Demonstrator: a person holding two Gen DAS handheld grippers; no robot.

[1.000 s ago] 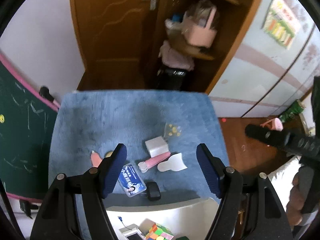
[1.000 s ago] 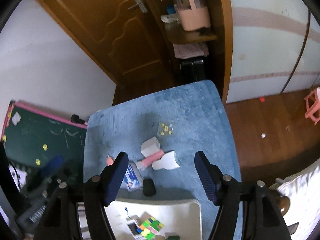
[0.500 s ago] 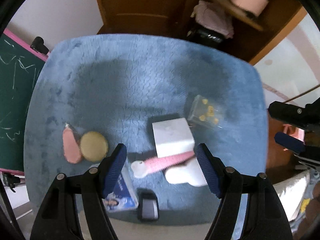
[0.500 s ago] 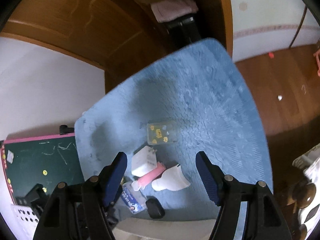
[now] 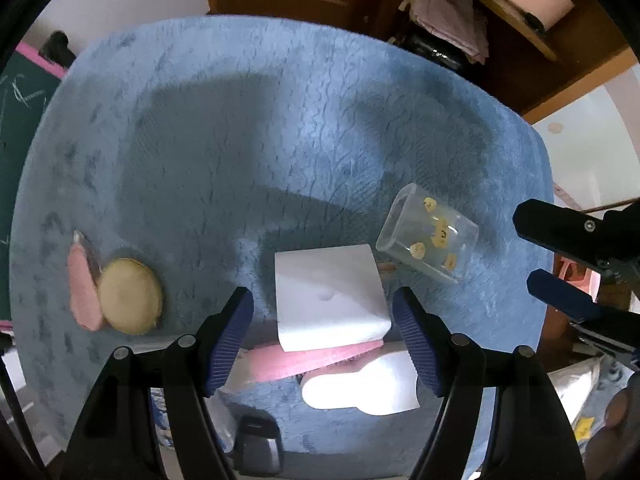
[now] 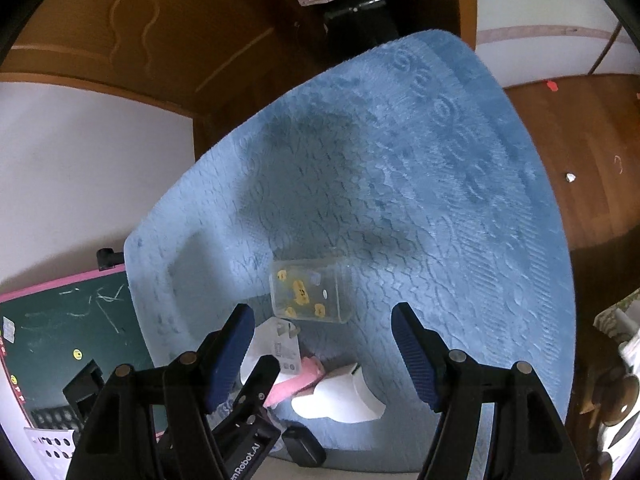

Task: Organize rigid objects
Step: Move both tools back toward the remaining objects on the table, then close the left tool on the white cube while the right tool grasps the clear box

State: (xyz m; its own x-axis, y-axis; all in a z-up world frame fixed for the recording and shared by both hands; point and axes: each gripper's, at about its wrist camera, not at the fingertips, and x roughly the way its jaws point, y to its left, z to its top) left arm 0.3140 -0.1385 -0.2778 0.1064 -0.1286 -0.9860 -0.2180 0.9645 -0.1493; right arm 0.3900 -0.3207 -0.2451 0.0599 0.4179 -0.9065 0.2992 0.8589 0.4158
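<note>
In the left wrist view the left gripper [image 5: 324, 320] is spread, and the white charger block [image 5: 328, 296] lies between its blue pads in the lower middle of the frame, not pinched, resting on a pink comb [image 5: 304, 360]. In the right wrist view the right gripper [image 6: 322, 336] is also spread and holds nothing. The clear plastic box [image 6: 308, 296] lies on the blue mat [image 6: 420, 184] just above the gap between its fingers.

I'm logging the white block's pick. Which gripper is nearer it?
Left. The left gripper hangs open directly over the white block; the right gripper sits off to its side, open.
</note>
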